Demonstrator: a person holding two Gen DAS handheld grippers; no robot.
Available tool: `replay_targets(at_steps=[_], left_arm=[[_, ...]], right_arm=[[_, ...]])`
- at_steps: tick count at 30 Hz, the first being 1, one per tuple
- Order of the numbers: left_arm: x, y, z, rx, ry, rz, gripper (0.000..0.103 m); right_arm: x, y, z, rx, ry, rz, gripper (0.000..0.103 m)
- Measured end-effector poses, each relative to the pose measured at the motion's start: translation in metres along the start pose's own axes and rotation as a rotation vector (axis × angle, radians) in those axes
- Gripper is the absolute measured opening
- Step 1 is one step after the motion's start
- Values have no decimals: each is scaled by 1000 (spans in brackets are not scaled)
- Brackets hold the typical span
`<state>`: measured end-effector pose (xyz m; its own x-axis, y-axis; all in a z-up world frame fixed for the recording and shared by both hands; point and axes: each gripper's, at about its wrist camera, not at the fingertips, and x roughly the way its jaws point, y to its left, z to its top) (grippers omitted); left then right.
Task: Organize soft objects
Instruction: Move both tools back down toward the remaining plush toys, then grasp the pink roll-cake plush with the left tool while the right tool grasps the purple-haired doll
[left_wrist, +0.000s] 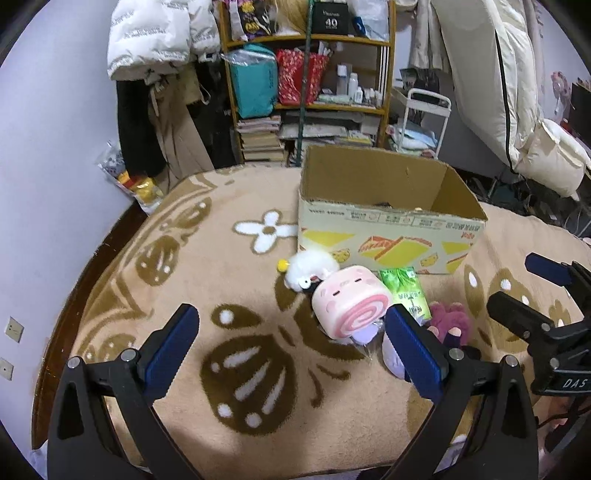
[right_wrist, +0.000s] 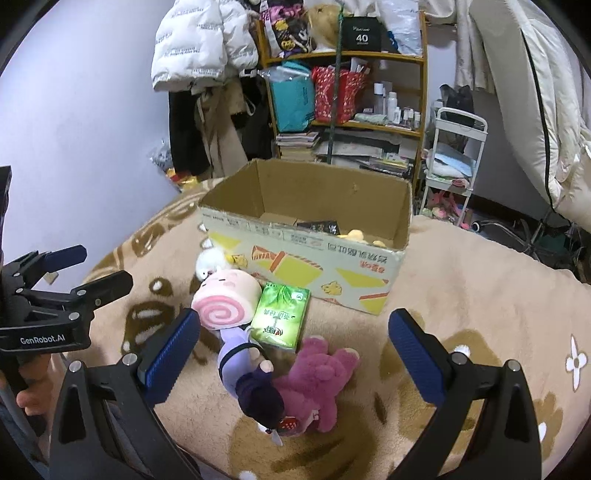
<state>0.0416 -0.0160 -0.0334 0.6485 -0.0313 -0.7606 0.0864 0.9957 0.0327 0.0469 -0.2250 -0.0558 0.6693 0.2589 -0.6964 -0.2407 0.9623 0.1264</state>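
- Underneath both grippers spreads a tan blanket (left_wrist: 229, 280) with brown and white flower patterns, carrying everything else.
- Straight ahead of both grippers, beyond the toys, stands an open cardboard box (right_wrist: 306, 254) with yellow printing on its near wall; a few small things lie on its floor, too hidden to name.
- Just ahead of the right gripper (right_wrist: 291, 343), between its spread fingers, lies a magenta plush bear (right_wrist: 321, 373), touching a doll in purple clothes with dark hair (right_wrist: 255, 384) on its left.
- Ahead of the left gripper (left_wrist: 291, 336) and close to its right finger lies a pink swirl-roll plush (left_wrist: 347, 302), its spiral end facing the camera, resting over the doll's upper part.
- Right of that roll, touching it, sits a green tissue pack (right_wrist: 282, 317), between the toys and the box.
- Behind the roll, against the box's near wall, sits a small white fluffy plush (left_wrist: 314, 267).
- Both grippers are released, jaws wide apart, grasping nothing, hovering above the blanket; each shows at the other camera's edge.
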Motion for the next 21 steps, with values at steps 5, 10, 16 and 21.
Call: replay_targets(at_steps=[5, 10, 16, 21], left_arm=[[17, 1, 1, -20, 54, -37, 100], [32, 3, 4, -53, 97, -84, 100], [55, 1, 6, -99, 163, -146, 100], [70, -7, 9, -92, 190, -168, 100]], right_arm=[[13, 2, -1, -8, 38, 8, 103], [26, 2, -3, -11, 82, 21, 103], [48, 10, -4, -46, 140, 30, 101], [66, 19, -8, -83, 191, 49, 96]])
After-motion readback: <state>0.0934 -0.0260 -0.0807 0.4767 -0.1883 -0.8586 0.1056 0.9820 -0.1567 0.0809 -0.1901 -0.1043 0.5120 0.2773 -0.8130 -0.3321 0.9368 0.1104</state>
